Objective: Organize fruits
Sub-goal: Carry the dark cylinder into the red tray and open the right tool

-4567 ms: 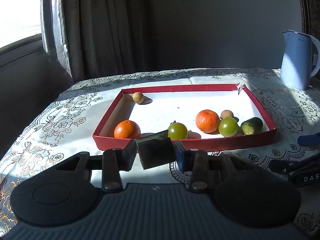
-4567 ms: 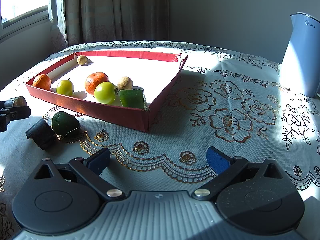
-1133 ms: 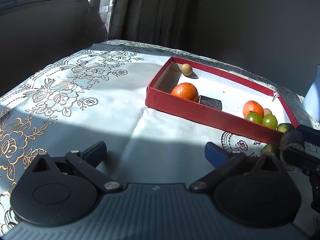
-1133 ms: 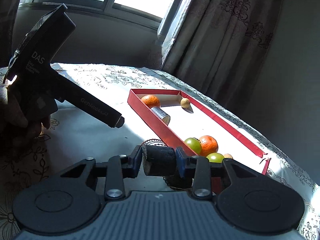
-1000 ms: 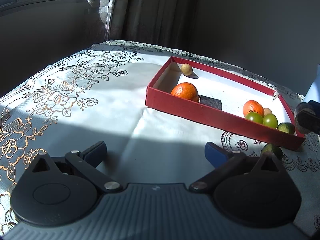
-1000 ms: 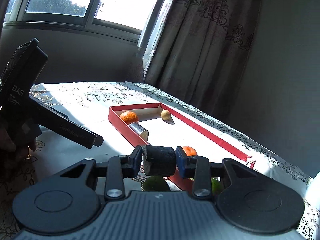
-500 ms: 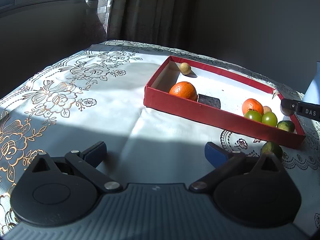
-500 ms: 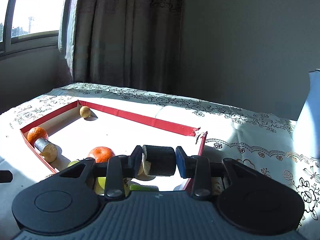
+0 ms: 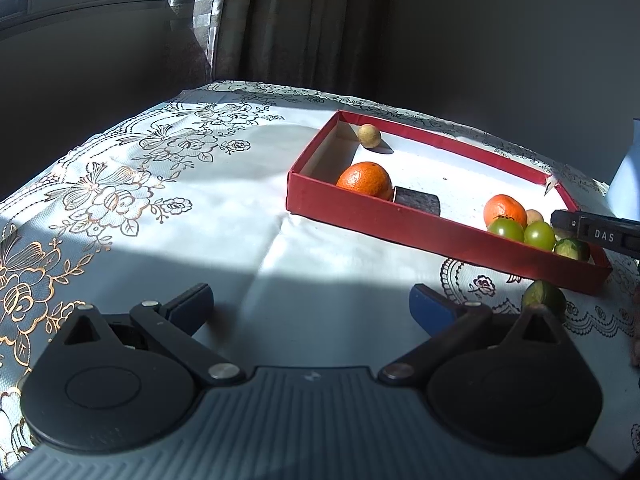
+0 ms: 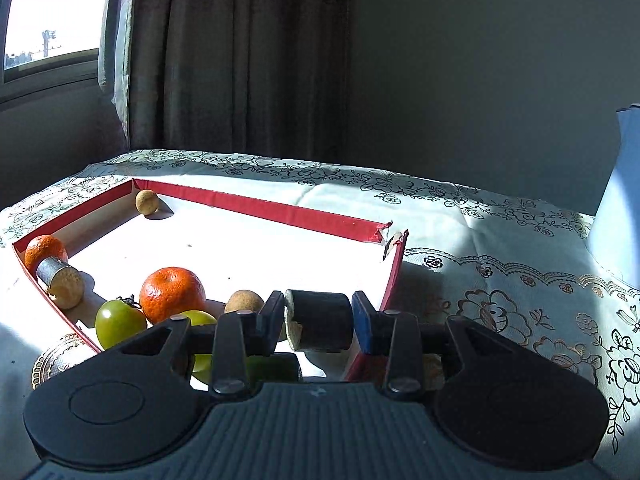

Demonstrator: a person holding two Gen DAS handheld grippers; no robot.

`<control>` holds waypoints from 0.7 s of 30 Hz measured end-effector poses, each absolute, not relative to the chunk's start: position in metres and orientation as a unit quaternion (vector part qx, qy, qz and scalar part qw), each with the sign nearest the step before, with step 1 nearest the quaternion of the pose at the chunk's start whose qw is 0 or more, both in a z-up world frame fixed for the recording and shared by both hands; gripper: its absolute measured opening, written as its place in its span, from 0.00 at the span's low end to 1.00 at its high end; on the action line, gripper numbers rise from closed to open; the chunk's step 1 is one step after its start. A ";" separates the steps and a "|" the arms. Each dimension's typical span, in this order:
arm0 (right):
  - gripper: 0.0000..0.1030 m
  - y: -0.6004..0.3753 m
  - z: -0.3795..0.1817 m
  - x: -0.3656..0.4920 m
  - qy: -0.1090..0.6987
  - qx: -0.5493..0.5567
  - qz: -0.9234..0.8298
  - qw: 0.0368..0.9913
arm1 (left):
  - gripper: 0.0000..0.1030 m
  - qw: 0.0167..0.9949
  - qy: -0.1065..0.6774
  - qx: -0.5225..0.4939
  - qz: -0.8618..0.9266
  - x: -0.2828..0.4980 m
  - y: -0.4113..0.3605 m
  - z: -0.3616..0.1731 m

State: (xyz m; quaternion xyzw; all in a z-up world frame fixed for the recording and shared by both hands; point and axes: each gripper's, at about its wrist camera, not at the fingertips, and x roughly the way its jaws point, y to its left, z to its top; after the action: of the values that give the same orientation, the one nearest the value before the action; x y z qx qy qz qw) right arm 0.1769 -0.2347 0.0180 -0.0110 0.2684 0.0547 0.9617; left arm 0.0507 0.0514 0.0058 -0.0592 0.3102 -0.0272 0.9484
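two glossy oranges [image 10: 172,294], rough dark cylinder [image 10: 320,320], cardboard tray [image 10: 276,210]

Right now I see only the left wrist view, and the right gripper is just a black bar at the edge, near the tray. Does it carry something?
Observer: Yes. The right gripper has its jaws shut on a short dark cylinder with a pale cut end.
Operator: Where is it against the tray?
Observer: In the right wrist view it appears over the inside of the red tray, just beside the right-hand wall.
Operator: And the dark piece beside the orange?
Observer: It is a similar piece, lying on its side. Its pale cut end faces the right camera, and it rests against the orange.
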 end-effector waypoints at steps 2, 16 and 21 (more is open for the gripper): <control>0.36 -0.235 0.017 0.178 0.279 -0.002 0.063 0.958 | 1.00 0.949 0.310 -0.059 -0.027 0.051 0.051 0.006; 0.78 -0.251 0.040 0.097 0.246 0.016 0.047 0.968 | 1.00 0.949 0.310 -0.061 -0.026 0.050 0.053 0.006; 0.79 -0.257 0.022 0.071 0.303 0.022 0.048 0.952 | 1.00 0.949 0.309 -0.060 -0.023 0.050 0.053 0.006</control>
State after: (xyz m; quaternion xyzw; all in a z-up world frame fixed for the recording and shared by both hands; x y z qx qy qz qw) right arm 0.0706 -0.2570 0.0225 0.0217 0.3025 0.0483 0.9517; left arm 0.0499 0.0527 0.0061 -0.0601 0.3094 -0.0234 0.9487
